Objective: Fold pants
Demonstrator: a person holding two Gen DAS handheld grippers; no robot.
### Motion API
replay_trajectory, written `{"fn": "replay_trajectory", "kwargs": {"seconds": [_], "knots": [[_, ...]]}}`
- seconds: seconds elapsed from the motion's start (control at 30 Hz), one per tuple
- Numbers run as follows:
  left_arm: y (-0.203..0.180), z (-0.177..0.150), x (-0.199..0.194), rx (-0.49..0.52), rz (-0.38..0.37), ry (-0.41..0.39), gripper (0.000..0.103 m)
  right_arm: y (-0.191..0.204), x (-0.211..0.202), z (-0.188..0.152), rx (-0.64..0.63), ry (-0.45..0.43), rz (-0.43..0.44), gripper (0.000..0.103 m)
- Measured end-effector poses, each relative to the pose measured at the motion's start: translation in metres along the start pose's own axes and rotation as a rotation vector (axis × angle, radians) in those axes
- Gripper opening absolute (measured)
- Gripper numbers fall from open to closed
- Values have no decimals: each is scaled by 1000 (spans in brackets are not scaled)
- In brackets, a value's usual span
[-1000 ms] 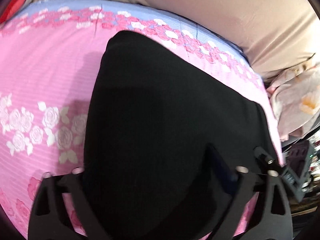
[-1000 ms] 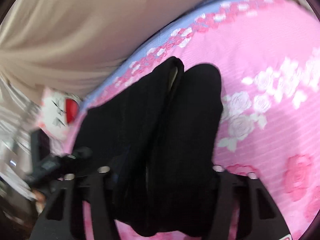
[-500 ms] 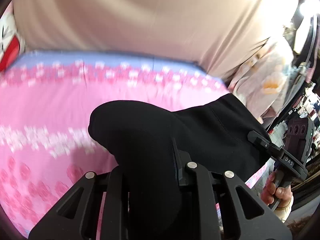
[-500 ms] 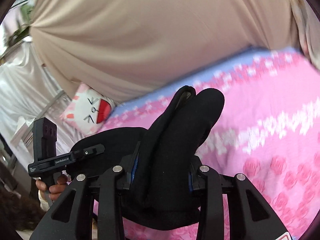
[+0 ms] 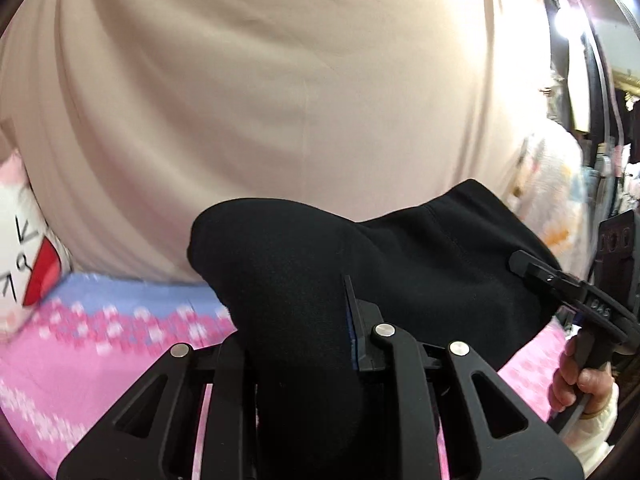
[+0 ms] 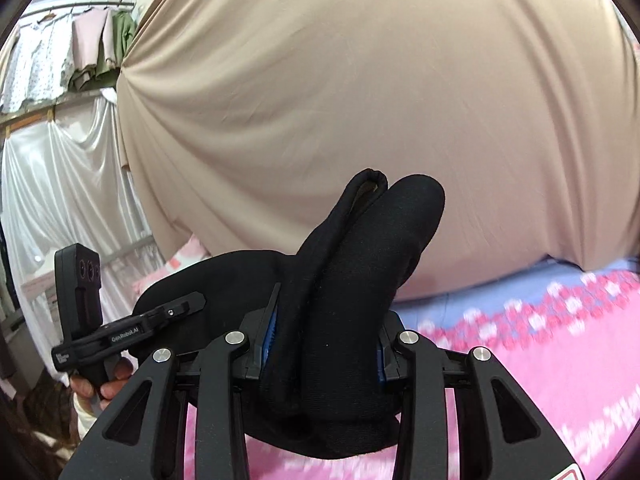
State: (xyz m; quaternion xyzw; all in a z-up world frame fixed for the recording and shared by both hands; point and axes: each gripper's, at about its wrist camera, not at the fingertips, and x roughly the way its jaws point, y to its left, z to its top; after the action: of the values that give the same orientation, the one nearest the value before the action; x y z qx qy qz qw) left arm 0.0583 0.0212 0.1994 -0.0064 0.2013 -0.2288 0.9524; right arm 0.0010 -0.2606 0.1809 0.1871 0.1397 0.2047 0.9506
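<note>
The black pants (image 5: pixel 420 276) hang folded between both grippers, lifted above the pink flowered bed sheet (image 5: pixel 100 352). My left gripper (image 5: pixel 296 344) is shut on one bunched end of the pants. My right gripper (image 6: pixel 324 344) is shut on the other end of the pants (image 6: pixel 360 264), where two thick folds stick up between the fingers. Each gripper shows in the other's view: the right one in the left wrist view (image 5: pixel 568 292), the left one in the right wrist view (image 6: pixel 132 328).
A beige curtain (image 6: pixel 360 92) fills the background behind the bed. A white cat-face pillow (image 5: pixel 20 248) lies at the bed's far left. Hanging clothes (image 6: pixel 60 52) and a white drape (image 6: pixel 60 184) stand beyond the bed's edge.
Both grippers have closed on the pants and lifted them off the sheet. The views have tilted up from the bed toward the curtain.
</note>
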Motion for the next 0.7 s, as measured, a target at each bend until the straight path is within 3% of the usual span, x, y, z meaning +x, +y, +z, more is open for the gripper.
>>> {"fn": "replay_trajectory", "kwargs": {"seconds": [0.27, 0.57, 0.7], "knots": [[24, 7, 90, -13, 114, -18, 20, -39, 81, 6, 30, 19, -31, 34], [53, -41, 196, -19, 115, 104, 20, -125, 164, -44, 162, 120, -92, 34], [57, -64, 221, -11, 116, 159, 20, -149, 182, -68, 187, 177, -117, 34]]}}
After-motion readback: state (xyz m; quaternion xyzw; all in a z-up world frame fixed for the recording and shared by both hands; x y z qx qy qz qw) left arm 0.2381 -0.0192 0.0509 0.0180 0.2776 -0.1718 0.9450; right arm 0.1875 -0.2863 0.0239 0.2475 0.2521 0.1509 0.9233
